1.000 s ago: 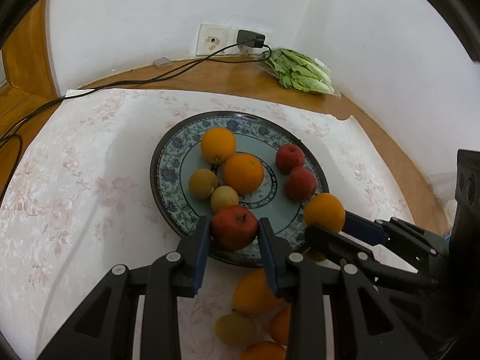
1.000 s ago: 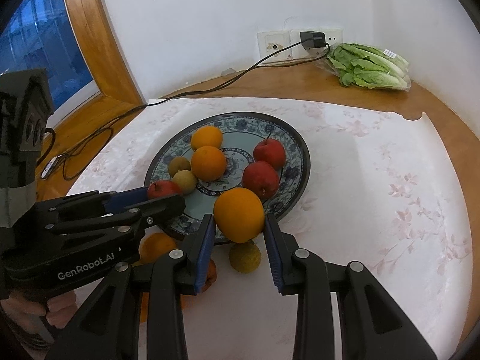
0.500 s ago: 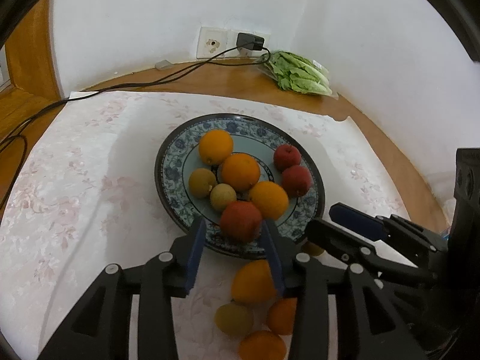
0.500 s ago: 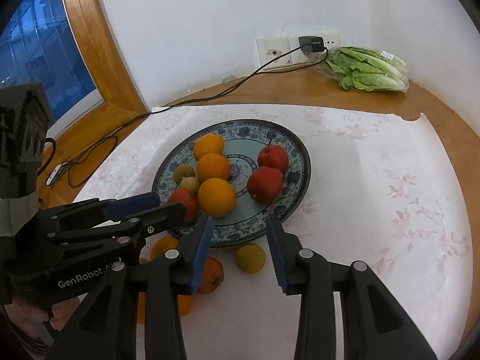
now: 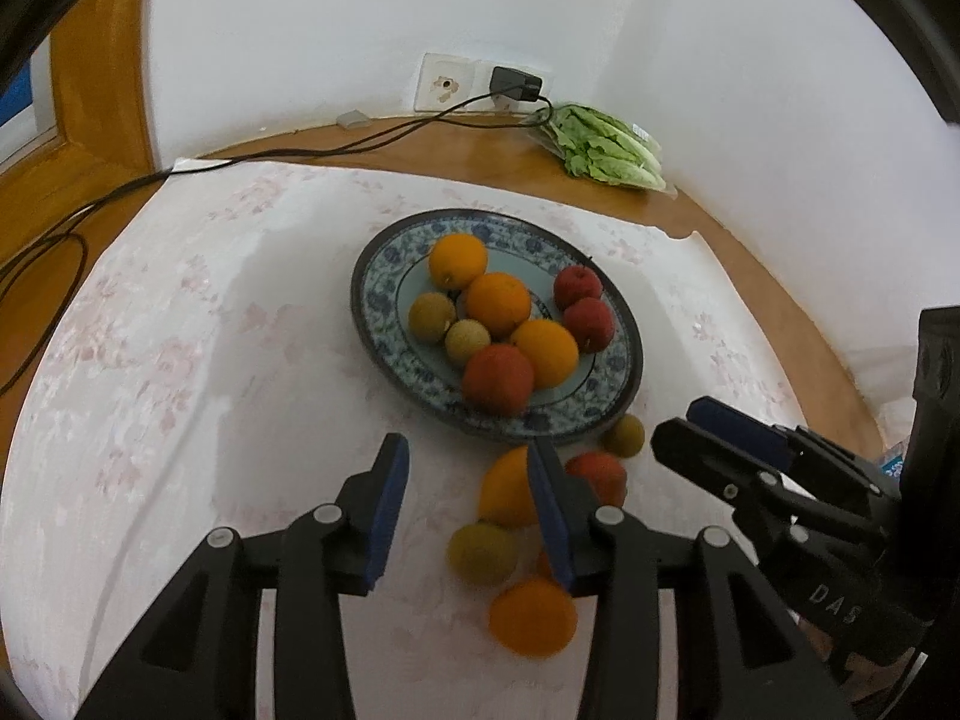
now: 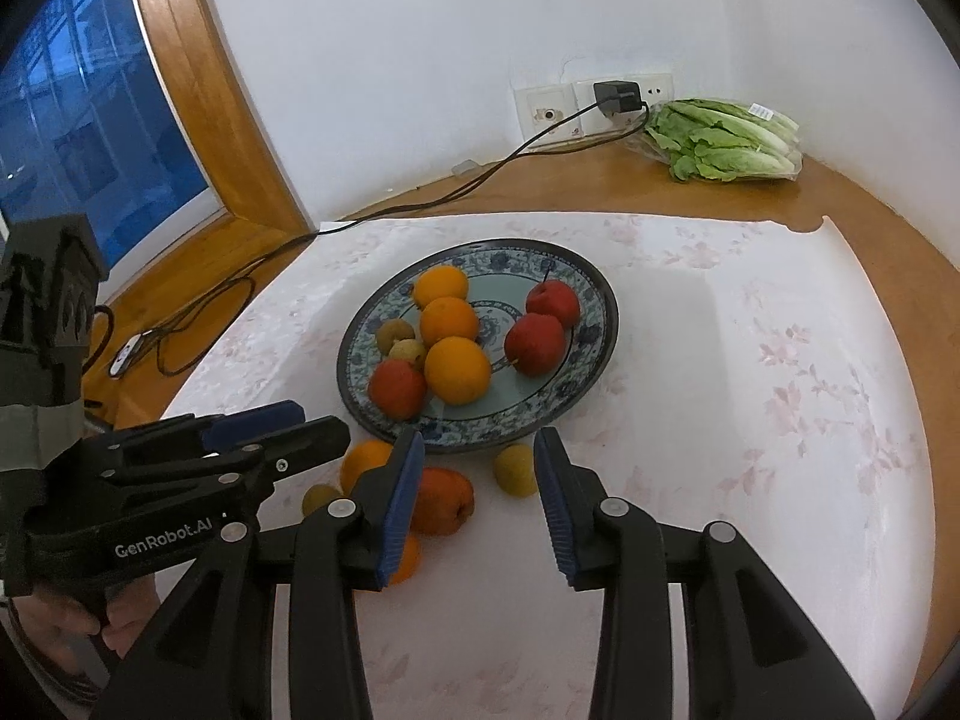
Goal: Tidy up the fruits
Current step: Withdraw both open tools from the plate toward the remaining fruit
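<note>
From my left wrist view, the left gripper's (image 5: 468,471) right finger (image 5: 549,516) covers part of an orange (image 5: 507,489) and most of a red apple (image 5: 600,474) lying on the cloth; a further orange piece behind that finger is too hidden to identify. In the right wrist view, the right gripper's (image 6: 477,489) left finger (image 6: 399,507) cuts off an apple (image 6: 444,501) and an orange (image 6: 405,561) at 7 o'clock of the plate (image 6: 588,354). The plate carries three oranges, three apples and two small yellow-brown fruits; loose fruit sits just beside its near rim at 6 o'clock. On the bare worktop (image 6: 570,198), bagged lettuce (image 6: 726,141) lies at 1 o'clock, a charger cable (image 6: 480,180) trails at 11 o'clock. Both pairs of fingers are spread wide and hold nothing.
</note>
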A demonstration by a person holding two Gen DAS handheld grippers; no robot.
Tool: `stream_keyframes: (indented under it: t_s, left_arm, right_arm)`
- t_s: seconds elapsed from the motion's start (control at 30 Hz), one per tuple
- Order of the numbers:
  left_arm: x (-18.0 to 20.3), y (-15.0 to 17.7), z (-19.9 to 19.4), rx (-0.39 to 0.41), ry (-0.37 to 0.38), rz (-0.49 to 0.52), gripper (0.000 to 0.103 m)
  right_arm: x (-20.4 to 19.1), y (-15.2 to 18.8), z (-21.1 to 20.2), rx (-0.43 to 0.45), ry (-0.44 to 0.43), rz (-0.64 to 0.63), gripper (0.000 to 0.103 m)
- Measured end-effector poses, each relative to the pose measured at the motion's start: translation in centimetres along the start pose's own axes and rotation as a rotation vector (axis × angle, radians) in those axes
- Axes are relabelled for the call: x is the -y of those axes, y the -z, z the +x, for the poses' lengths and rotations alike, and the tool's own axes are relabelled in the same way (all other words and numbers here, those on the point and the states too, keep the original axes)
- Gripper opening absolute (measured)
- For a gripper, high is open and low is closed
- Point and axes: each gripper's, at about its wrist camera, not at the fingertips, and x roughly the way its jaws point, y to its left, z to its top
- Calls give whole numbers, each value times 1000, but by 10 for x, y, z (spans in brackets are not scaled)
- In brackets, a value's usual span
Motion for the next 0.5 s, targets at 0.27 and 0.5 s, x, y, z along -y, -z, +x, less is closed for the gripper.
stream_keyframes:
  t_s: [0.27, 0.5]
  left_arm:
    - [-4, 17, -9, -18, 5, -19, 44]
    - [1, 27, -6, -45, 8, -22, 43]
  right_arm:
    - [-2, 13, -9, -5, -9, 12, 39]
    - [-3, 21, -13, -16, -21, 13, 39]
